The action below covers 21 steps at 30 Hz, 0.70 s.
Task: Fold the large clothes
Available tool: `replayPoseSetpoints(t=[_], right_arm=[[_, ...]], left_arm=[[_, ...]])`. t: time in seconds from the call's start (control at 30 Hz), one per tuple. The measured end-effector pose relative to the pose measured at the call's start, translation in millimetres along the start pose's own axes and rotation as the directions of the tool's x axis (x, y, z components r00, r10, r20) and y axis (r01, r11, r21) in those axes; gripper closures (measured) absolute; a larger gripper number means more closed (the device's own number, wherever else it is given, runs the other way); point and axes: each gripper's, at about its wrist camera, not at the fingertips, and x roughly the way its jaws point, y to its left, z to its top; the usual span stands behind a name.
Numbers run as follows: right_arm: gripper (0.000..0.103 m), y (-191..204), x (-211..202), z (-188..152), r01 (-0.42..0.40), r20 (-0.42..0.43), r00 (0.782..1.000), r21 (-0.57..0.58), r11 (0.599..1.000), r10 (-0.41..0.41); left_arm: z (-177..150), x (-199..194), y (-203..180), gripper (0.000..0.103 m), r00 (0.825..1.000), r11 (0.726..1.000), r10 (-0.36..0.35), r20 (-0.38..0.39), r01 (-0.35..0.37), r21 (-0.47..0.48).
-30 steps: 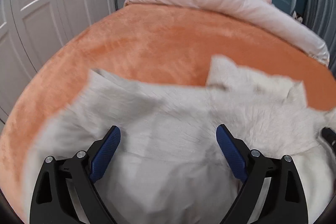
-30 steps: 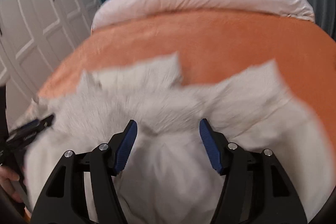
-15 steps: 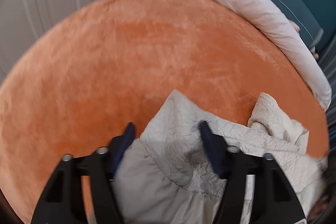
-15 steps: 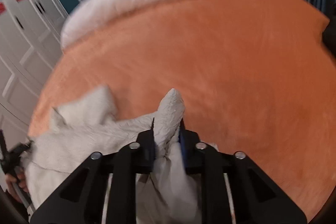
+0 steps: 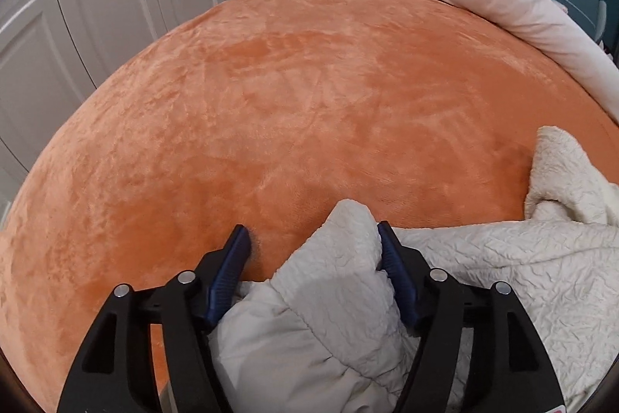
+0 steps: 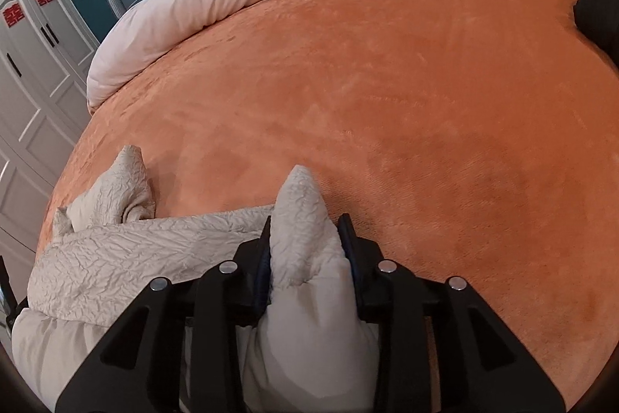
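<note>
Two corners of a cream quilted garment (image 5: pixel 503 258) lie on the orange bed cover (image 5: pixel 309 84), its long axis running between the grippers. Left gripper (image 5: pixel 313 246): jaws opening, fabric touching only the right pad, apparently loose. Right gripper (image 6: pixel 305 239): jaws opening too, both pads against a bunched corner. Only the right view shows the bunched far corner (image 6: pixel 120 188) beyond.
</note>
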Motion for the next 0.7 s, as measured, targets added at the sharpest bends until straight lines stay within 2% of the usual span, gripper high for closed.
replayPoseSetpoints(t=[0.13, 0.17, 0.2, 0.23, 0.3, 0.33, 0.4, 0.47, 0.53, 0.6, 0.7], right_arm=[[0.070, -8.1, -5.1, -3.2, -0.017, -0.011, 1.000, 0.012, 1.000, 0.017], [0.070, -7.3, -5.7, 0.0, -0.015, -0.025, 1.000, 0.018, 1.000, 0.015], [0.066, -6.8, -14.2, 4.5, 0.011, -0.030, 0.999, 0.020, 1.000, -0.010], [0.066, -2.0, -33.0, 9.4, 0.043, 0.004, 0.999, 0.025, 0.999, -0.043], [0.066, 13.6, -78.7, 11.6, 0.015, 0.123, 0.992, 0.005, 1.000, -0.015], [0.067, 32.6, -103.5, 10.7, -0.008, 0.172, 0.985, -0.053, 0.999, 0.017], [0.070, 67.7, -124.3, 3.7, -0.057, 0.194, 0.977, -0.147, 0.987, 0.085], [0.072, 114.3, -127.0, -10.3, -0.108, 0.154, 0.977, -0.254, 0.961, 0.151], [0.075, 158.6, -115.5, -31.1, -0.148, 0.094, 0.977, -0.351, 0.925, 0.192], [0.075, 185.0, -101.7, -49.8, -0.126, 0.073, 0.983, -0.415, 0.901, 0.171], [0.076, 197.1, -71.0, -66.6, -0.136, -0.004, 0.989, -0.415, 0.900, 0.147]], left_arm=[[1.6, -3.1, -0.5, 0.034, 1.000, 1.000, 0.018, -0.006, -0.018, 0.005], [3.8, -9.8, 0.0, 0.032, 0.999, 0.999, 0.041, -0.014, -0.041, 0.014], [5.8, -18.7, 0.4, 0.032, 0.998, 0.998, 0.063, -0.013, -0.063, 0.023], [7.1, -32.1, 1.5, 0.033, 0.998, 0.997, 0.069, 0.000, -0.069, 0.027], [6.8, -75.4, 1.4, 0.033, 0.998, 0.999, 0.003, 0.067, -0.006, 0.040], [5.9, -94.9, -1.7, 0.033, 0.995, 0.999, -0.023, 0.096, 0.018, 0.050], [2.0, -130.8, -17.6, 0.030, 0.986, 0.994, -0.085, 0.144, 0.075, 0.077], [-5.8, -149.7, -42.5, 0.028, 0.978, 0.985, -0.151, 0.146, 0.136, 0.107], [-14.3, -153.4, -64.2, 0.028, 0.975, 0.978, -0.179, 0.129, 0.161, 0.136], [-25.5, -148.1, -86.7, 0.028, 0.979, 0.976, -0.162, 0.126, 0.140, 0.169], [-39.1, -124.3, -104.1, 0.028, 0.988, 0.974, -0.140, 0.072, 0.124, 0.190]])
